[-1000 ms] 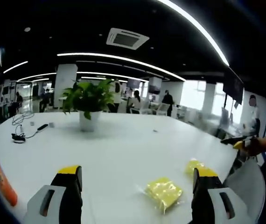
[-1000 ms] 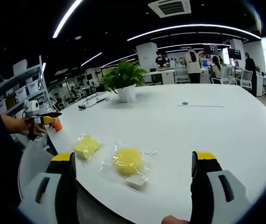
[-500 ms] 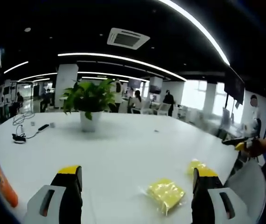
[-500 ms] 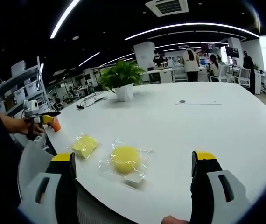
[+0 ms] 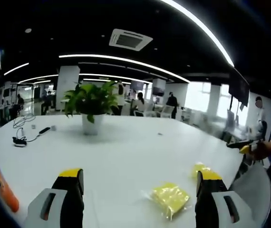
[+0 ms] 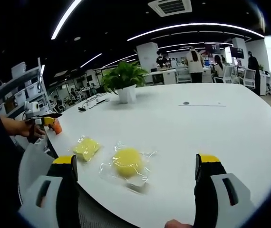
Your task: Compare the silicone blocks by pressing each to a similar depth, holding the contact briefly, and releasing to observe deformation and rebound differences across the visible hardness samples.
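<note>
A: Where are the blocks vs the bench edge?

B: Both near the near edge. Square block sits left, round block just beside it to the right, each in clear wrap, apart from each other. Past them the white top runs open to the plant.

A: Grippers?

B: Right hand-held gripper wide open, nothing held, above the round block. Left hand-held gripper also spread wide, empty; square block lies by its right jaw, round block half hidden behind that jaw.

A: Differences btw views?

B: Left gripper view has cables far left on the bench. Right gripper view has shelving and the paper strip.
</note>
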`<control>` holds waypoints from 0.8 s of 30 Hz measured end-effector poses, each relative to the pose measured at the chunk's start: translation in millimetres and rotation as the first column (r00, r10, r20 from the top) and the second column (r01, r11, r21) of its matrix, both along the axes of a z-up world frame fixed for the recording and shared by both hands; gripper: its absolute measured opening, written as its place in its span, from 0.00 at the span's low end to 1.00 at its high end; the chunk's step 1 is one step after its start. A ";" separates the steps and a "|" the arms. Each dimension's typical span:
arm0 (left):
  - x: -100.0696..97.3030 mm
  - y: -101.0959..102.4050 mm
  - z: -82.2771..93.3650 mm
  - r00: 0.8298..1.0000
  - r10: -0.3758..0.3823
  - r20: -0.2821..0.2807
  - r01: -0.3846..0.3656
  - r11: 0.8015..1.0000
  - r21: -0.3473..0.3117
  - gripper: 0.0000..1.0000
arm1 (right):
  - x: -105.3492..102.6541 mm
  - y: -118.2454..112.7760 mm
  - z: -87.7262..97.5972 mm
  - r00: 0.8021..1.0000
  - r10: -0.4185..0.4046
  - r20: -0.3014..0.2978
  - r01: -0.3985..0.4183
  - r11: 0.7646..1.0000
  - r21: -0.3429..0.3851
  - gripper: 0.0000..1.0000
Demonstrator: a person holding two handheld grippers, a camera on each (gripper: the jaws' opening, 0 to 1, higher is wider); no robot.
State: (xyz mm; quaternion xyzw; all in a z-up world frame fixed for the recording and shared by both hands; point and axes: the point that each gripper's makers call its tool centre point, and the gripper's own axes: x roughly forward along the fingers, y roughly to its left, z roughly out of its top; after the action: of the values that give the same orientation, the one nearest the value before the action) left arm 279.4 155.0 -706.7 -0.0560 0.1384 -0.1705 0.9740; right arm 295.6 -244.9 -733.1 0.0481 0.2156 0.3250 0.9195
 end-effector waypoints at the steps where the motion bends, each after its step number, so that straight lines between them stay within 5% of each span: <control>1: -0.1 -0.2 0.2 1.000 0.001 0.000 -0.001 1.000 -0.002 1.00 | 0.5 -0.2 0.2 1.000 -0.002 0.000 0.002 1.000 0.002 0.97; 8: -3.2 -12.5 4.8 0.997 -0.057 0.049 0.057 0.998 0.009 1.00 | -0.1 3.1 -3.5 1.000 0.008 0.001 -0.008 1.000 -0.004 0.97; 24: -5.0 -4.3 -6.3 1.000 -0.023 -0.006 0.023 1.000 0.001 1.00 | -1.1 4.4 -9.1 0.999 0.041 -0.011 -0.042 0.998 -0.038 0.97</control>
State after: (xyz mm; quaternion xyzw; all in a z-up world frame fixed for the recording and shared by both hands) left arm 274.4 150.7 -713.0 -0.0542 0.1421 -0.1814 0.9716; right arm 294.5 -240.5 -742.3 0.0279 0.2272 0.3396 0.9123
